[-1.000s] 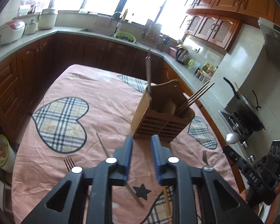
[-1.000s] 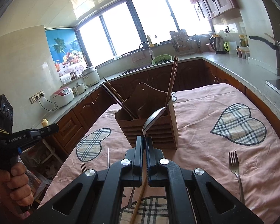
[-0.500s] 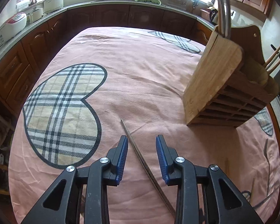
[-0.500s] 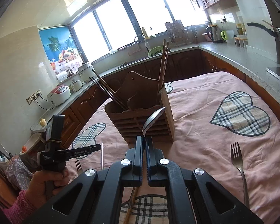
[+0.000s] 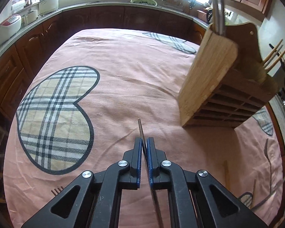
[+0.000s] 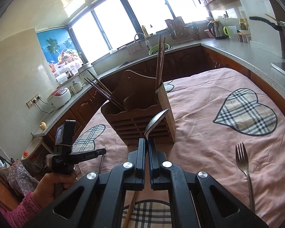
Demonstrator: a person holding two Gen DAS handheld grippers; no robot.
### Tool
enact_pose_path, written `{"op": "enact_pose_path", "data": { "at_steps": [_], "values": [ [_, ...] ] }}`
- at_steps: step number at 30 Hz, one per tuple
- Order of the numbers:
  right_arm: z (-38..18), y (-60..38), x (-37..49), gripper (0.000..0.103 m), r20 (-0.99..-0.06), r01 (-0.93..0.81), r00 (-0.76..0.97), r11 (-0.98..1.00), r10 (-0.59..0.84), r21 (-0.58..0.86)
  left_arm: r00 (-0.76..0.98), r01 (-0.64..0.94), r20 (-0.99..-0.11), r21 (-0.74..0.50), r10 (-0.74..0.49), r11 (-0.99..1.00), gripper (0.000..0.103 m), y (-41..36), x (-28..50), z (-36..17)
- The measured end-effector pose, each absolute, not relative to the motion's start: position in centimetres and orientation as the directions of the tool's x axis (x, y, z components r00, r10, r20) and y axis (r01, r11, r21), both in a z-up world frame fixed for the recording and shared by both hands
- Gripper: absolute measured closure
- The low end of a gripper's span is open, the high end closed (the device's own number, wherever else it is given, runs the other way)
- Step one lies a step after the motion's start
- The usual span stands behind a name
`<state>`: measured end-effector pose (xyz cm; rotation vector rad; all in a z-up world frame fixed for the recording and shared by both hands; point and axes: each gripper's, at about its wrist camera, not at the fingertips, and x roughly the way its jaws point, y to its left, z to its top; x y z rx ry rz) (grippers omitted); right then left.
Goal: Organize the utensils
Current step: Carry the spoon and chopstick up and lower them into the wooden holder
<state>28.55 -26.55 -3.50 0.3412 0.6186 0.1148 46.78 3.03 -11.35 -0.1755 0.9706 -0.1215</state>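
Two grippers: both pressed on a utensil, each at lower centre of its own view.
Left gripper (image 5: 144,142): blue pads pinch a thin chopstick (image 5: 140,128); its tip juts up past the fingertips toward mid frame, the rest runs down between the fingers to the bottom edge.
Left gripper, seen from the right wrist: held in a hand (image 6: 53,182) at lower left, low over the cloth; its fingers cannot be made out there.
Right gripper (image 6: 146,142): jaws nearly together on a spoon (image 6: 155,121); the bowl sticks up and right, in front of the holder's slatted face.
Holder (image 5: 209,79): wooden, slatted, standing on the cloth at right of the left view, near the chopstick tip but apart from it; centre of the right view.
Holder contents: dark chopsticks (image 6: 102,92) lean left in one end compartment, brown ones (image 6: 160,57) stand nearly upright at the other end.
Fork (image 6: 244,169): lies flat on the cloth at lower right of the right view, tines up-frame, well apart from the holder.
Second fork (image 5: 57,191): only its tines show, lower left of the left view, beside the gripper body.
Cloth (image 5: 123,72): pink with plaid hearts, covers the table.
Background: counter with a rice cooker (image 6: 59,97) at left and a kettle (image 6: 216,28) at upper right.
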Motion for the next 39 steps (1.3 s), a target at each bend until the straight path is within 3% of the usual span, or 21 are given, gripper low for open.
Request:
{"op": "enact_pose_path", "data": {
  "at_steps": [13, 22, 39],
  "values": [
    [-1.2, -25.9, 28.0, 0.1, -0.502, -0.037, 0.839, 0.942, 0.211, 0.334, 0.711, 0.155, -0.623, -0.313, -0.326, 0.937, 0.1, 3.5, 37.7, -2.1],
    [0.0, -25.3, 28.0, 0.1, -0.476, -0.06, 0.853, 0.946, 0.214, 0.318, 0.748, 0.19, -0.564, -0.323, -0.35, 0.927, 0.1, 5.5, 32.8, 0.7],
    [2.0, -25.7, 30.0, 0.1, -0.413, -0.073, 0.89, 0.953, 0.196, 0.295, 0.813, 0.231, -0.452, -0.329, -0.368, 0.916, 0.1, 6.1, 31.9, 5.0]
  ]
}}
